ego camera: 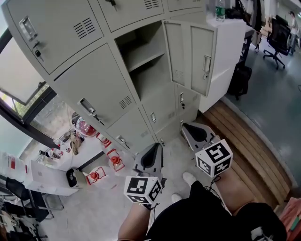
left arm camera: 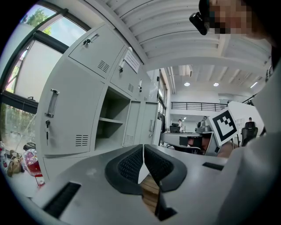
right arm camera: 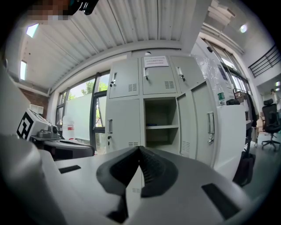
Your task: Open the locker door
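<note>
Left gripper [left arm camera: 143, 147] clenched tight, pads pressed together, gripping nothing. Same over on the right gripper [right arm camera: 139, 149]: squeezed closed, empty, tips aimed at the lockers. Both held low and close to the body in the head view, each with its marker cube [ego camera: 214, 157] nearest the camera. Just below them, a white shoe [ego camera: 189, 178] on the pale floor [ego camera: 108, 207]. Off to the left, down on that floor, a cluster of red items [ego camera: 113, 161]. Further out, wooden planks [ego camera: 244, 136] along the right of the lockers. Then the locker door [ego camera: 203, 59] itself: swung wide open, standing out to the right of its compartment [ego camera: 149, 77], handle facing outward, well apart from both grippers. Inside, one shelf [ego camera: 143, 57], bare. Up top, a water bottle [ego camera: 219, 9] on the locker bank. Way back, an office chair [ego camera: 277, 37].
</note>
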### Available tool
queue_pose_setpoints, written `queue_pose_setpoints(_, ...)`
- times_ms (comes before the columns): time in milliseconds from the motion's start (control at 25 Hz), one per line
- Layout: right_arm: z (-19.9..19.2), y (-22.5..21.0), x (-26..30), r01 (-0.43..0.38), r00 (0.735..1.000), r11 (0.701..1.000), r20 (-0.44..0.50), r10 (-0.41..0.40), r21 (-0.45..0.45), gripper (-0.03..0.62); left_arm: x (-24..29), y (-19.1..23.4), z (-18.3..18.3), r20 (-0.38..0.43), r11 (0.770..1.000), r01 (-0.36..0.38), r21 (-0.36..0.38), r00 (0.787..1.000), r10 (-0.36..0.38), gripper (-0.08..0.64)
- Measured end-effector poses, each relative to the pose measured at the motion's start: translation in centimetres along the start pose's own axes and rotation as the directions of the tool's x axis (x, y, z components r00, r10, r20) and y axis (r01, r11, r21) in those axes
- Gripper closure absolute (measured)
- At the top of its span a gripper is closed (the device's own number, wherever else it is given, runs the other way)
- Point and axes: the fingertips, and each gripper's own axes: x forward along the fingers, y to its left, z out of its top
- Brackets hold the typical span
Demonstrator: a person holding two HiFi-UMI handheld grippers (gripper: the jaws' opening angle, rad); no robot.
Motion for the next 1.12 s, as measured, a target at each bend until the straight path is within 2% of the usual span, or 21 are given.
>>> queue_pose_setpoints(480, -1.0, 4.2, -1.9, -0.051, 0.999, 0.999, -0.010, 0.051, -0.007, 0.538, -2.7, -0.3, 0.5, 0.027, 1.000, -0.008, 0.012, 1.000, 0.007, 0.538)
queue_pose_setpoints(1120, -1.2, 5.0, -2.6, -0.064, 0.998, 0.998, -0.016, 0.064, 0.003, 0.538, -3.1, -0.5, 1.0, 0.050, 1.000, -0.007, 0.004, 0.999, 0.007, 0.538)
